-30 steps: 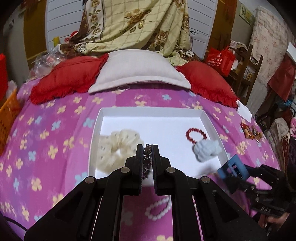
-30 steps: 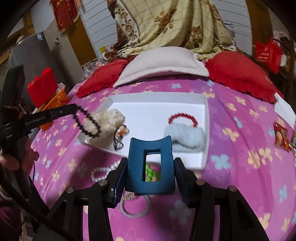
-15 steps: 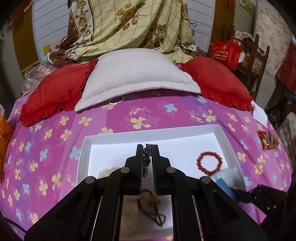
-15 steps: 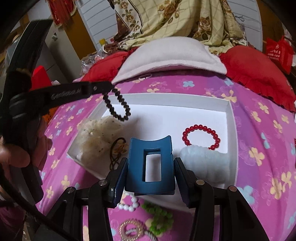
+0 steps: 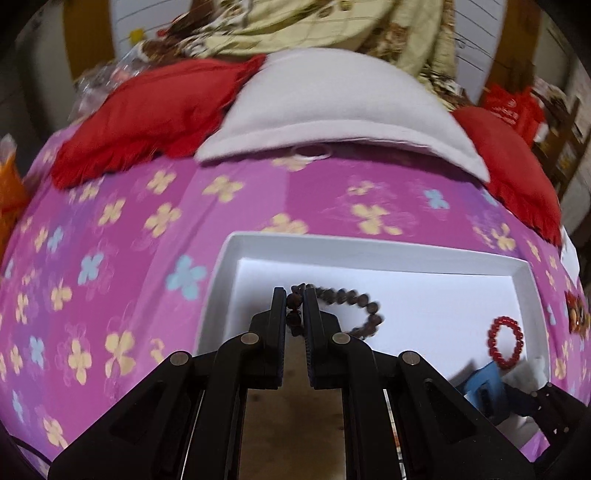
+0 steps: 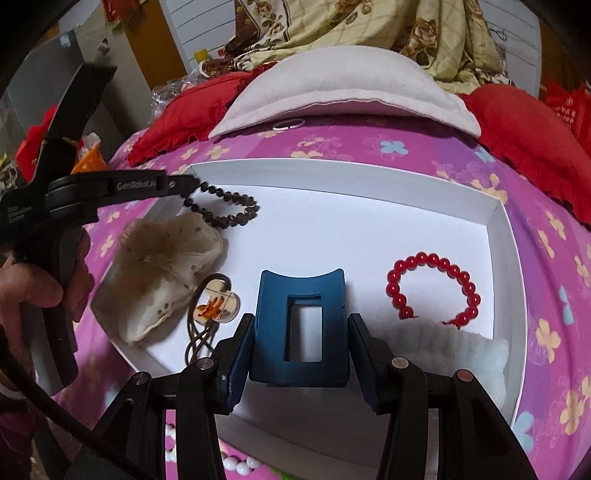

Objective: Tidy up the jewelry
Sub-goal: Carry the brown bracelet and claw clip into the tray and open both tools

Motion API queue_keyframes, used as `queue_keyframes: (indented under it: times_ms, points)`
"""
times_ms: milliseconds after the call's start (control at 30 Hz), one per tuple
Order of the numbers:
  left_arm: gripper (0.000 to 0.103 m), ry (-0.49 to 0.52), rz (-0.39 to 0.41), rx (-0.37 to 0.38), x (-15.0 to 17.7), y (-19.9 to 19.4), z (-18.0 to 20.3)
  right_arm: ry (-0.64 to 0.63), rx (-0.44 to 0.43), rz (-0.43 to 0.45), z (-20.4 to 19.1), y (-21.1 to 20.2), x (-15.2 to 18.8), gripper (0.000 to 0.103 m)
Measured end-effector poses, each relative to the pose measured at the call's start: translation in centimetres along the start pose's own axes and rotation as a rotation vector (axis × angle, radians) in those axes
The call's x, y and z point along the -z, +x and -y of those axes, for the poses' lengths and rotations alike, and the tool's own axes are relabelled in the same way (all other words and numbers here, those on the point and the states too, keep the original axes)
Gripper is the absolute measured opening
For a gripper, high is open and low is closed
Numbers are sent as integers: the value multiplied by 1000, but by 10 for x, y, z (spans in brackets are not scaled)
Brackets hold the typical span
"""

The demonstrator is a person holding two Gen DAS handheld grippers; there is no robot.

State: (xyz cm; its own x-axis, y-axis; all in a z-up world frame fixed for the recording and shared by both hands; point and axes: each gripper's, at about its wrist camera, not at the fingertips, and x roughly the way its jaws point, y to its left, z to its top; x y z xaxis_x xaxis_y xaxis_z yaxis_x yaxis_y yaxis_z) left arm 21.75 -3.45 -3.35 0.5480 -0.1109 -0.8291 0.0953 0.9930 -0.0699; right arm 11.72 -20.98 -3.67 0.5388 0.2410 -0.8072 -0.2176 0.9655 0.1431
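Two hand-held grippers clamped | left (image 5: 294, 314): dark bracelet (image 5: 354, 306) | right (image 6: 301, 350): blue clip (image 6: 301, 321)

White panelled wall (image 6: 517, 22) behind bed with purple floral sheet (image 5: 122, 229), red pillows (image 5: 155, 110), white pillow (image 6: 343, 88), yellow floral blanket (image 6: 369, 26).

Right tongs (image 6: 301, 321) clamp blue hair clip (image 6: 301, 325) over white tray (image 6: 495, 221).

The left hand-held gripper (image 5: 294, 310) is clamped nearly closed, while the right hand-held gripper (image 6: 301, 328) is pinched partway.
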Motion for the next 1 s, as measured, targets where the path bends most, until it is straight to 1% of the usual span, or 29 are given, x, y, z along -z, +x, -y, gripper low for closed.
queue_keyframes:
  times_ms: [100,133,167,233,267,333,400,600,767,1000]
  points:
    - [8,-41,3,-4,7,0,-13,-28,-2,-5,-7,1,2,48]
    - [12,-56,-1,2,8,1,-16,-37,2,-10,-9,3,2,48]
    - [25,-73,-9,9,10,0,-20,-41,8,-12,-10,3,3,49]
    - [46,-96,-9,18,14,-1,-27,-28,-5,-7,-9,1,5,52]
    - [51,-103,-6,52,16,-4,-28,-13,-19,-1,-7,-2,6,52]
    - [53,-109,-2,67,19,-10,-30,12,-38,8,-5,-8,8,55]
    - [54,-108,11,63,23,-18,-30,21,-50,27,-5,-18,12,59]
    - [54,-89,44,43,40,-46,-26,13,-31,73,-9,-46,25,66]
    - [54,-67,82,26,58,-69,-20,14,6,86,-10,-60,36,66]
    - [54,-20,139,-4,77,-99,-6,55,42,101,-5,-75,48,66]
